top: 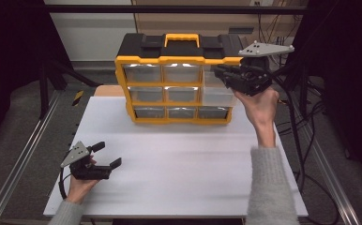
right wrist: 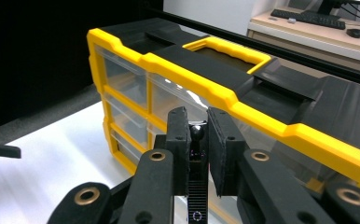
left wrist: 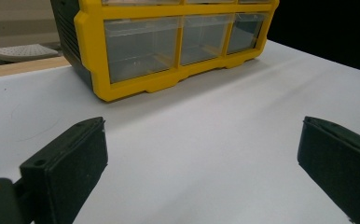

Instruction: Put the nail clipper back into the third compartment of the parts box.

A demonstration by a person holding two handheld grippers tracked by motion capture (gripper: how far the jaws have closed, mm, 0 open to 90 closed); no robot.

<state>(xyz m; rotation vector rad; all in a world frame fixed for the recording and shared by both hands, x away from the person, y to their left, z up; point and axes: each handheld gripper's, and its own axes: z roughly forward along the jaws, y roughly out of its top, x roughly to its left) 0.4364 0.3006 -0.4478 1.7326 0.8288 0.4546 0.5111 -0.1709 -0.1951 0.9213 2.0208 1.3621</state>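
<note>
the organizer (top: 177, 84), a yellow-framed black case of clear drawers with a yellow handle (top: 182, 39) on top, stands at the upper centre of the high view, on the far part of the white table (top: 179, 168). the right gripper (top: 226, 75) sits at its upper right corner, jaws drawn narrow with a slim gap; whether they pinch the top right drawer (top: 215, 77) cannot be told. the left gripper (top: 108, 154), lower left, rests on the table with jaws spread wide, holding nothing.
</note>
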